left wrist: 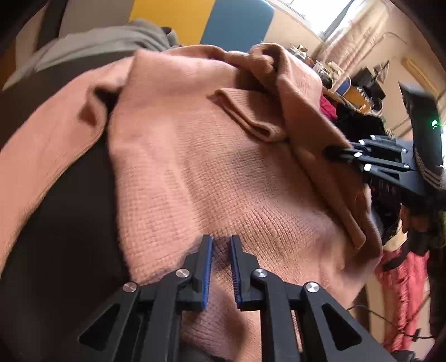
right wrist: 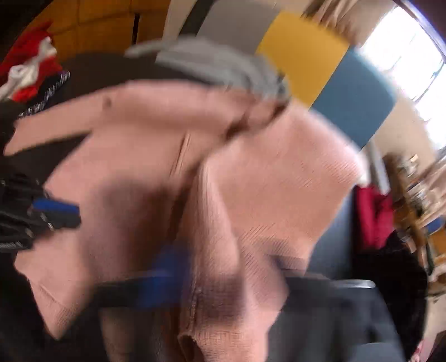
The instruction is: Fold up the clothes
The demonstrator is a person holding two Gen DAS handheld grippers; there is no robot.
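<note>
A pink knitted sweater [left wrist: 195, 156] lies crumpled on a dark surface, one sleeve trailing to the left. My left gripper [left wrist: 221, 250] sits low over its near hem, jaws slightly apart with a fold of knit between them. My right gripper [left wrist: 334, 151] is shut on the sweater's right edge and lifts a flap of it. In the blurred right wrist view the sweater [right wrist: 251, 181] drapes over my right gripper [right wrist: 223, 278], whose blue pads [right wrist: 164, 275] show beside the cloth. The left gripper [right wrist: 55, 214] shows at the left there.
A grey garment [left wrist: 106, 41] lies behind the sweater. Red and white clothes [right wrist: 30, 66] lie at the far left of the dark surface [left wrist: 55, 222]. Dark and pink clothes [left wrist: 401, 278] hang at the right. Yellow and blue panels [left wrist: 206, 19] stand behind.
</note>
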